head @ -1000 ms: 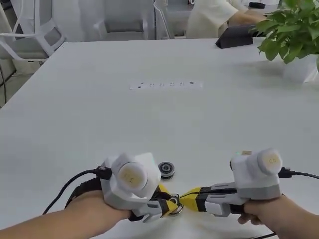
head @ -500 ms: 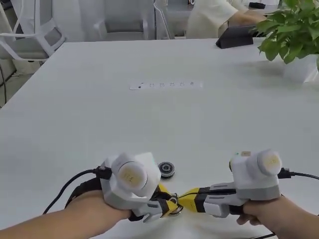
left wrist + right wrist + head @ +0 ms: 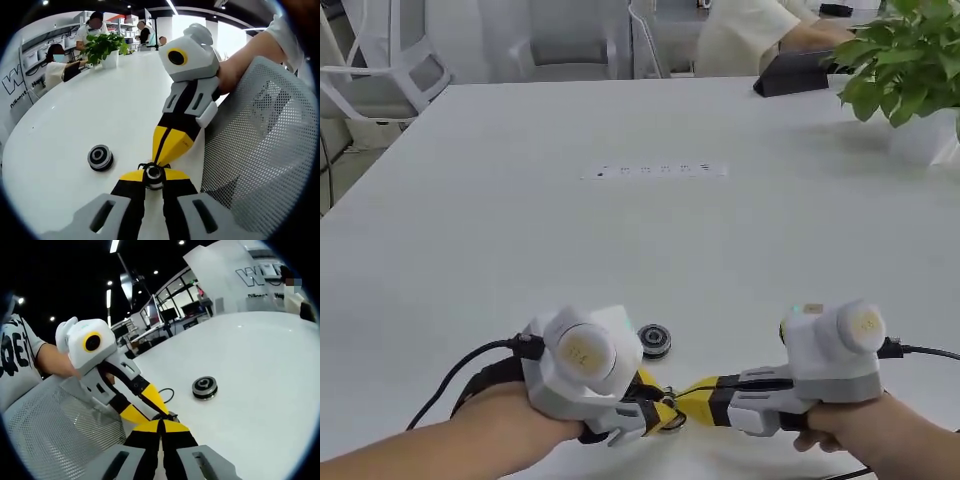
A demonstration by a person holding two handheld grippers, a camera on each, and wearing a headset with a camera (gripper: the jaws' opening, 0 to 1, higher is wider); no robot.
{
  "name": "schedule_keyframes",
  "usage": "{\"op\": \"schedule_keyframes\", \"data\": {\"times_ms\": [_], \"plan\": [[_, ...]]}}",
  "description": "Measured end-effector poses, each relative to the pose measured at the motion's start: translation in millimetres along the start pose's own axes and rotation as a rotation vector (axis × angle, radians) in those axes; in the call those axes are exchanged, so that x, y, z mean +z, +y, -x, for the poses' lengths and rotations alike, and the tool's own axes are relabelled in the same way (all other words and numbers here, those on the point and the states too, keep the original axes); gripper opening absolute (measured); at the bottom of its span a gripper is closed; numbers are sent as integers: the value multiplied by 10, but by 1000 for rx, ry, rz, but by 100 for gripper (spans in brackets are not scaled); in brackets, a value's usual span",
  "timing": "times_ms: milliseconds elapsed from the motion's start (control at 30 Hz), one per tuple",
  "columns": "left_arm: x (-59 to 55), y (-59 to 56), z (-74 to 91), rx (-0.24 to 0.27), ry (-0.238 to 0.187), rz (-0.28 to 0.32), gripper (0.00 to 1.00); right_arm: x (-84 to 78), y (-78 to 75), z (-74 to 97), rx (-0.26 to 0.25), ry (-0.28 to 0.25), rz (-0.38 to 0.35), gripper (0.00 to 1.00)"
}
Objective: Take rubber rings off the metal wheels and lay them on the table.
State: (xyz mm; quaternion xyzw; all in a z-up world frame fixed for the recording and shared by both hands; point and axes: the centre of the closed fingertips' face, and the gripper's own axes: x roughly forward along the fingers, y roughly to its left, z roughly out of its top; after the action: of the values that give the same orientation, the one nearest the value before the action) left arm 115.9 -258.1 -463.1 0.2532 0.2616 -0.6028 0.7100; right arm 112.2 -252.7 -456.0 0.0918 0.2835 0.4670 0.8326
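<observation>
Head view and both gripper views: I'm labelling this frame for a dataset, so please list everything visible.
Table: one, white, under everything.
Loose wheel: one, black and silver, on the table just beyond the grippers.
Held wheel: one, black and silver, between the gripper tips.
Socket strip: one, white, mid-table.
Potted plant: one, green in a white pot, far right.
Mesh chair: one, white, far left.
Seated person: one, pale top, far edge.
Left gripper: one, white, black and yellow, shut on the held wheel.
Right gripper: one, same colours, jaws shut, tips at the held wheel.
</observation>
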Motion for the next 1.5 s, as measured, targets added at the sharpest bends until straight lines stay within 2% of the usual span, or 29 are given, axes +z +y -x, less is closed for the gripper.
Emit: {"op": "schedule_keyframes", "data": {"times_ms": [300,333,367,400,500,667,933,1233,1500], "plan": [[1,0,-1,0,-2,2,7,26,32,-2,17,-17,-6,0],[1,1,-2,0,-3,2,7,43,74,-7,39,-25,-6,0],[0,0,-2,0,-3,2,7,70,84,-14,40,-39,4,0],[1,0,-1,0,-4,1,7,46,90,-9,42,-24,4,0],[2,-1,0,0,-6,3,7,50,68,-5,35,-30,-3,0],[4,-1,1,-1,-13,5,7,45,-14,21,-7,-29,1,0],[11,-1,-1,-5,-25,-5,7,29,-65,39,-28,-20,6,0],[13,3,-1,-12,-28,-1,7,26,-58,40,-26,-12,11,0],[6,-2,11,-24,-14,-16,8,27,-58,39,-22,-11,7,0]]}}
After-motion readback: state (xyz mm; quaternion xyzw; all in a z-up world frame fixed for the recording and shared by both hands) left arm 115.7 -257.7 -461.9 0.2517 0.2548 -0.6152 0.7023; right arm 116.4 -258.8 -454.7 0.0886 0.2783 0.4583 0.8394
